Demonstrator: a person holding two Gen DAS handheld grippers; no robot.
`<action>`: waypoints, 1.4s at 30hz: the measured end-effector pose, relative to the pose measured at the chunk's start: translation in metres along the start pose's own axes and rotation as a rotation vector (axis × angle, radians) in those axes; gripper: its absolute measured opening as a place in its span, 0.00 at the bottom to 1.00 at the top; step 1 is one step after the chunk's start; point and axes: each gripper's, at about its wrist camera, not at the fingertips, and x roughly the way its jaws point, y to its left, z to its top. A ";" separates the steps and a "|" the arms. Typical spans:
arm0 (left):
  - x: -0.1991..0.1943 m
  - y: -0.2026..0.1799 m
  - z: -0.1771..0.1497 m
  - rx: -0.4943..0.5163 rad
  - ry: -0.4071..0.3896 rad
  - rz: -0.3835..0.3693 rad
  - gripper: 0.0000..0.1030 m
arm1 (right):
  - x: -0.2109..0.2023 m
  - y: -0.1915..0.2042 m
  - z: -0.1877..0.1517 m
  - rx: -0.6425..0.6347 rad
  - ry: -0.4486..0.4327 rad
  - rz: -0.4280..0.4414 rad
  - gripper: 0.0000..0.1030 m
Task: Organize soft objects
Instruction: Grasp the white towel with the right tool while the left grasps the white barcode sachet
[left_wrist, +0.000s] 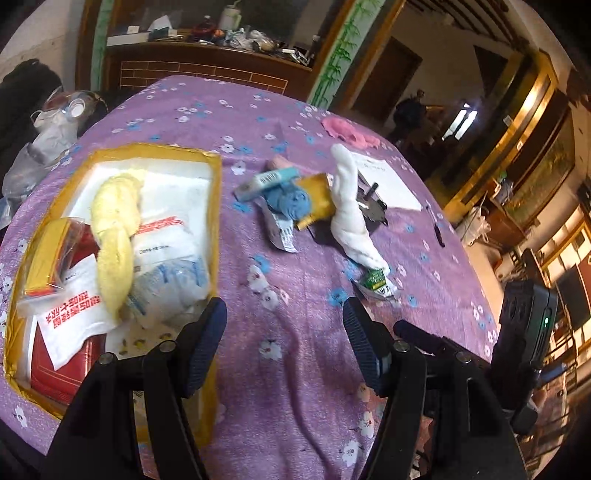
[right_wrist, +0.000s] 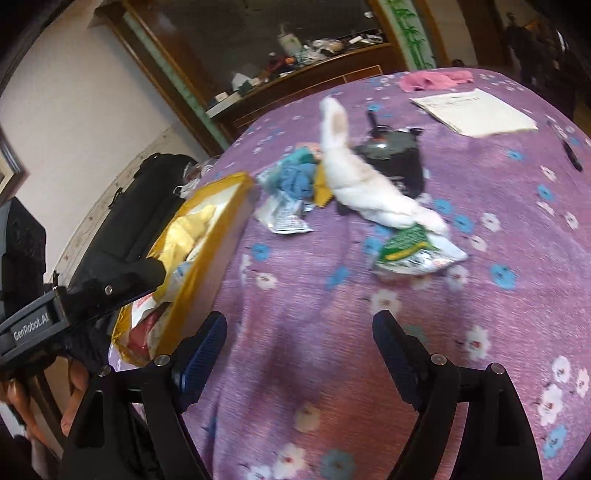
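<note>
Purple cloth printed with small white and blue flowers covers the table, wrinkled in soft folds. Near its middle a long, fluffy white towel lies twisted over a pile: a rolled blue cloth, a crinkled yellow packet and a green foil wrapper at its near end. A pink cloth sits crumpled at the far edge, beside a sheet of paper. To the left, a yellow-rimmed box holds a limp yellow towel among plastic packets. The left gripper and right gripper both hover wide apart and empty above the cloth. Dark wooden shelving stands behind.
</note>
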 end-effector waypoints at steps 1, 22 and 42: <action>0.000 -0.003 -0.001 0.002 0.002 0.001 0.63 | -0.002 -0.003 0.000 0.006 -0.001 -0.002 0.79; 0.026 -0.010 0.005 0.019 0.051 -0.007 0.62 | 0.004 -0.027 0.051 0.010 -0.028 -0.035 0.75; 0.094 -0.013 0.069 0.083 0.108 0.082 0.60 | 0.085 -0.017 0.091 -0.100 -0.003 -0.155 0.48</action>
